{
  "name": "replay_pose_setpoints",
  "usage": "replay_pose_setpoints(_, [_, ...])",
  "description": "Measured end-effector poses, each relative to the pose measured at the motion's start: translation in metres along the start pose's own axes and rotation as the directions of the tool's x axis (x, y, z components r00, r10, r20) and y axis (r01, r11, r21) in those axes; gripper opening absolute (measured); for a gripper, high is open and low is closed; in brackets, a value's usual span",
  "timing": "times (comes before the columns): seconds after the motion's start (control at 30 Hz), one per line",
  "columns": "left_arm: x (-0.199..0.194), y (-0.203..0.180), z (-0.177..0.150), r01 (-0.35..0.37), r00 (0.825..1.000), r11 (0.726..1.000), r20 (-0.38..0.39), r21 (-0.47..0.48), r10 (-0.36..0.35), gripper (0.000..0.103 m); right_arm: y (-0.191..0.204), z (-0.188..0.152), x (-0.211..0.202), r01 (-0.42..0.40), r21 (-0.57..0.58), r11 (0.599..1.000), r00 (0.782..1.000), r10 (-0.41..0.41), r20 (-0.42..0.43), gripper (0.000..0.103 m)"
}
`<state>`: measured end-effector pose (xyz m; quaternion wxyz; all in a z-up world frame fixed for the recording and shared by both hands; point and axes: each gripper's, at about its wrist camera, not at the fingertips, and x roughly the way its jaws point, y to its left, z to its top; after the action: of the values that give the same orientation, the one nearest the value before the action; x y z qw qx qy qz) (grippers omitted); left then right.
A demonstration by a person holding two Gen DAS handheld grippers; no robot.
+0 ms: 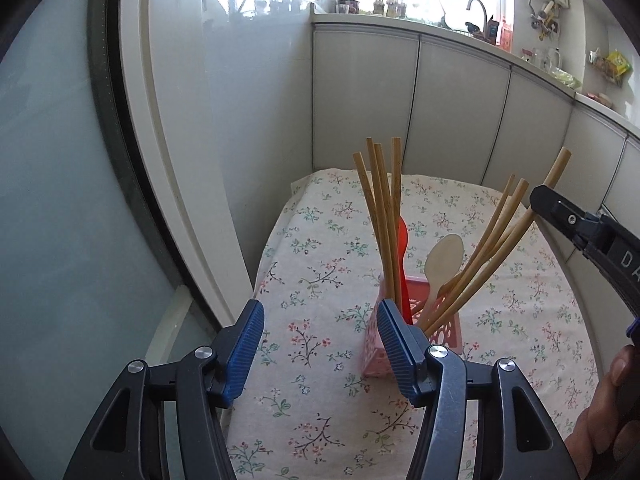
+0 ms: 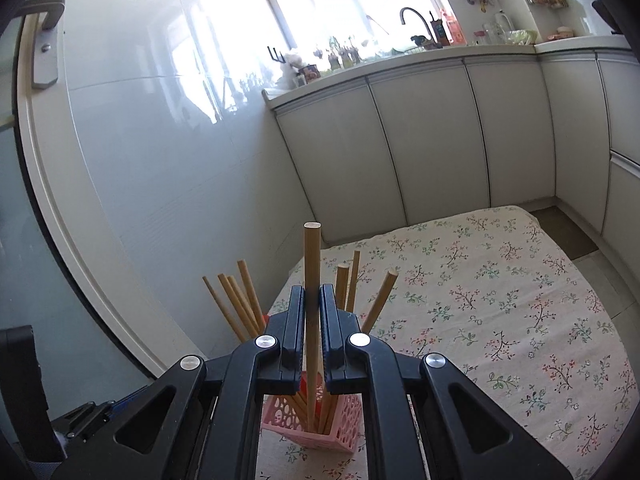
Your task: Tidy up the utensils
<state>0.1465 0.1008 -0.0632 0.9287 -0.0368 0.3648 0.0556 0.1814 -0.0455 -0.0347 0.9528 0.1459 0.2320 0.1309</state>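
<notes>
A pink perforated utensil basket [image 1: 444, 334] stands on the floral tablecloth [image 1: 320, 280]. It holds several bamboo chopsticks [image 1: 384, 216], a red utensil [image 1: 404, 264] and a pale wooden spoon [image 1: 442, 260]. My left gripper [image 1: 320, 344] is open, its right finger just in front of the basket. My right gripper [image 2: 312, 304] is shut on one bamboo chopstick [image 2: 312, 256], whose lower end stands inside the basket [image 2: 340, 428]. The right gripper also shows at the right of the left wrist view [image 1: 538, 200], at the chopstick's top [image 1: 558, 168].
White kitchen cabinets [image 2: 440, 136] run behind the table, with a counter, a sink tap [image 2: 416, 16] and small items above. A glossy wall and door frame [image 1: 168, 160] stand left of the table. The table's left edge [image 1: 260, 280] is close to the basket.
</notes>
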Motion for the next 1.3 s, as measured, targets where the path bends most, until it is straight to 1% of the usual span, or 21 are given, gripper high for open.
replay_pose_setpoints(0.1, [0.002, -0.002, -0.001, -0.001, 1.000, 1.000, -0.006, 0.008, 0.001, 0.060, -0.004, -0.003, 0.006, -0.022, 0.012, 1.000, 0.999, 0.023, -0.039, 0.009])
replay_pose_setpoints(0.13, [0.002, -0.002, -0.001, -0.009, 1.000, 1.000, -0.006, 0.009, 0.009, 0.062, -0.005, -0.003, 0.006, -0.023, 0.017, 1.000, 0.998, 0.024, -0.051, 0.013])
replay_pose_setpoints(0.2, [0.002, -0.003, 0.000, -0.019, 1.000, 1.000, -0.007, 0.012, 0.019, 0.066, -0.010, 0.000, 0.001, -0.026, 0.029, 0.999, 0.998, 0.028, -0.059, 0.026])
replay_pose_setpoints(0.23, [0.002, -0.004, 0.000, -0.019, 1.000, 1.000, -0.007, 0.015, 0.019, 0.068, -0.014, 0.001, -0.003, -0.032, 0.041, 0.999, 0.997, 0.035, -0.063, 0.038])
replay_pose_setpoints(0.3, [0.000, -0.006, -0.001, -0.026, 1.000, 0.999, -0.007, 0.021, 0.026, 0.073, -0.021, 0.006, -0.012, -0.039, 0.066, 0.997, 0.997, 0.044, -0.070, 0.051])
replay_pose_setpoints(0.37, [-0.004, -0.010, -0.002, -0.032, 0.999, 0.999, -0.006, 0.022, 0.032, 0.081, -0.026, 0.011, -0.024, -0.028, 0.067, 0.997, 0.996, 0.033, -0.082, 0.056])
replay_pose_setpoints(0.4, [-0.007, -0.012, -0.002, -0.030, 1.000, 0.999, -0.006, 0.021, 0.030, 0.083, -0.029, 0.014, -0.030, -0.021, 0.060, 0.998, 0.995, 0.027, -0.094, 0.058])
replay_pose_setpoints(0.43, [-0.010, -0.014, -0.003, -0.029, 1.000, 0.999, -0.005, 0.018, 0.029, 0.085, -0.031, 0.015, -0.037, -0.012, 0.049, 0.999, 0.994, 0.017, -0.105, 0.063])
replay_pose_setpoints(0.47, [-0.014, -0.018, -0.005, -0.028, 1.000, 0.999, -0.004, 0.020, 0.028, 0.088, -0.034, 0.016, -0.046, 0.004, 0.035, 0.999, 0.993, 0.000, -0.115, 0.068])
replay_pose_setpoints(0.5, [-0.018, -0.024, -0.008, -0.026, 1.000, 0.999, -0.007, 0.032, 0.027, 0.089, -0.037, 0.016, -0.054, 0.022, 0.019, 1.000, 0.992, -0.020, -0.122, 0.071])
replay_pose_setpoints(0.57, [-0.027, -0.038, -0.014, -0.025, 1.000, 0.997, -0.014, 0.075, 0.026, 0.096, -0.044, 0.016, -0.073, 0.059, -0.012, 0.998, 0.989, -0.060, -0.139, 0.084])
replay_pose_setpoints(0.6, [-0.033, -0.045, -0.017, -0.025, 1.000, 0.995, -0.013, 0.094, 0.026, 0.097, -0.048, 0.015, -0.082, 0.084, -0.023, 0.996, 0.985, -0.087, -0.150, 0.088])
replay_pose_setpoints(0.63, [-0.039, -0.052, -0.020, -0.022, 1.000, 0.994, -0.010, 0.108, 0.023, 0.100, -0.051, 0.015, -0.090, 0.112, -0.030, 0.993, 0.980, -0.115, -0.163, 0.096])
replay_pose_setpoints(0.67, [-0.046, -0.059, -0.022, -0.011, 1.000, 0.993, -0.006, 0.116, 0.011, 0.103, -0.055, 0.014, -0.098, 0.135, -0.036, 0.990, 0.975, -0.140, -0.171, 0.103])
replay_pose_setpoints(0.73, [-0.060, -0.070, -0.026, 0.007, 1.000, 0.992, -0.002, 0.126, -0.007, 0.103, -0.061, 0.013, -0.113, 0.161, -0.056, 0.985, 0.967, -0.169, -0.189, 0.103])
replay_pose_setpoints(0.87, [-0.087, -0.087, -0.030, 0.054, 0.998, 0.990, 0.019, 0.134, -0.057, 0.103, -0.071, 0.010, -0.142, 0.245, -0.107, 0.964, 0.946, -0.261, -0.192, 0.103])
replay_pose_setpoints(1.03, [-0.108, -0.095, -0.034, 0.031, 0.998, 0.992, 0.046, 0.119, -0.037, 0.103, -0.082, 0.009, -0.177, 0.339, -0.137, 0.931, 0.914, -0.360, -0.187, 0.103])
replay_pose_setpoints(1.13, [-0.113, -0.099, -0.035, 0.021, 0.998, 0.993, 0.051, 0.119, -0.027, 0.103, -0.086, 0.008, -0.189, 0.352, -0.147, 0.924, 0.908, -0.375, -0.188, 0.103])
replay_pose_setpoints(1.3, [-0.115, -0.106, -0.037, 0.026, 0.998, 0.992, 0.055, 0.124, -0.033, 0.103, -0.090, 0.005, -0.191, 0.327, -0.147, 0.933, 0.908, -0.354, -0.223, 0.103])
